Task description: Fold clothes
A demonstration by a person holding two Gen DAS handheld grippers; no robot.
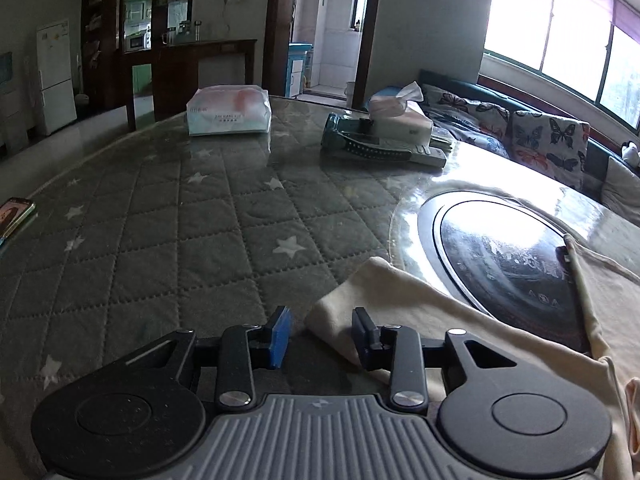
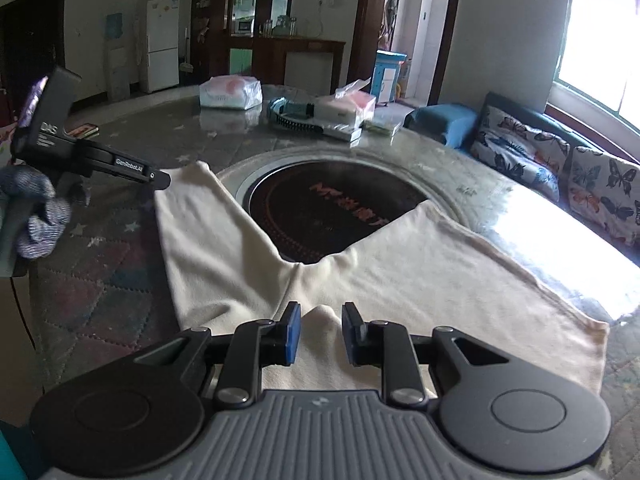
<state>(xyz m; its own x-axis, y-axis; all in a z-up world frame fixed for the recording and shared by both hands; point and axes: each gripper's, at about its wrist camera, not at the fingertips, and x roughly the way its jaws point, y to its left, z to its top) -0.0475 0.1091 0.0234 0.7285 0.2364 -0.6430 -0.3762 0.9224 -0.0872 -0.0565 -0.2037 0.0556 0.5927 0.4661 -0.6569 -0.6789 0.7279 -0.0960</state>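
Observation:
Cream trousers [image 2: 380,272] lie flat on the round table, legs spread in a V over the dark centre disc [image 2: 328,208]. My right gripper [image 2: 320,336] is open just above the waist or crotch area, jaws apart with cloth showing between them. My left gripper [image 1: 322,336] is open at the end of the left trouser leg [image 1: 360,300]; the leg's hem lies between and just ahead of the jaws. The left gripper also shows in the right wrist view [image 2: 160,179], held by a gloved hand at the leg's far end.
A quilted star-pattern cover [image 1: 180,220] lies under glass on the table. At the far side are a tissue pack [image 1: 230,110], a tissue box [image 1: 400,114] and a remote [image 1: 372,146]. A phone [image 1: 14,216] lies at the left edge. A sofa with butterfly cushions [image 1: 548,144] stands at right.

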